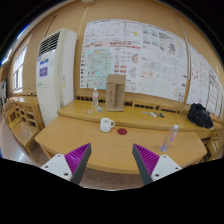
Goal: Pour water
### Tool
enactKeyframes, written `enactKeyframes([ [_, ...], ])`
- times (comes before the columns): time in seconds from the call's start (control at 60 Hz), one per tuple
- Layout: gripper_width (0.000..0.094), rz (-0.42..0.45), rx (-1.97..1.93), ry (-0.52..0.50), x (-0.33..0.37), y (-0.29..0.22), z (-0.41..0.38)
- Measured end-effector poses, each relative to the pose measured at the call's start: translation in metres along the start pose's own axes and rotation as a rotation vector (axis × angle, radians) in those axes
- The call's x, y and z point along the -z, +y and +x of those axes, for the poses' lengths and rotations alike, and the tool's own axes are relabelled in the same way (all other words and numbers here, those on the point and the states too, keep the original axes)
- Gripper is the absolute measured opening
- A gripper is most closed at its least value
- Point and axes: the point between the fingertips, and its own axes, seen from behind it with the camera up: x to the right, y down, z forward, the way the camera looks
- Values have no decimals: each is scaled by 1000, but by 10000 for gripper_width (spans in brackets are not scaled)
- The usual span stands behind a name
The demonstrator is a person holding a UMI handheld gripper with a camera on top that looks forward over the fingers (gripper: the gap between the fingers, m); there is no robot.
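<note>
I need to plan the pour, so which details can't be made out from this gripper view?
- White mug on the table: too small to see inside.
- Clear bottle beyond the open gripper: water level and cap too small to tell.
- Second bottle by the cardboard box: contents unreadable.
- Wall posters: text too small.

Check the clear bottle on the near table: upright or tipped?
Upright. The bottle stands on its base on the round table, right of the white mug. The claw is open, well short of it.
</note>
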Motion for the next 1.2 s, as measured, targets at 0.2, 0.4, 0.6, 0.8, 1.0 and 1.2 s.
enactKeyframes([
  [0.2, 854, -79, -33, 43, -14, 47, 61],
  [0.4, 854, -174, -57, 130, -61, 131, 171],
  [0.6, 852, -190, -78, 211, -140, 173, 297],
  [0.8, 851, -81, -64, 241, -251, 149, 389],
  [1.0, 791, 4, -77, 213, -341, 125, 424],
  [1.2, 476, 83, -68, 203, -369, 115, 436],
])
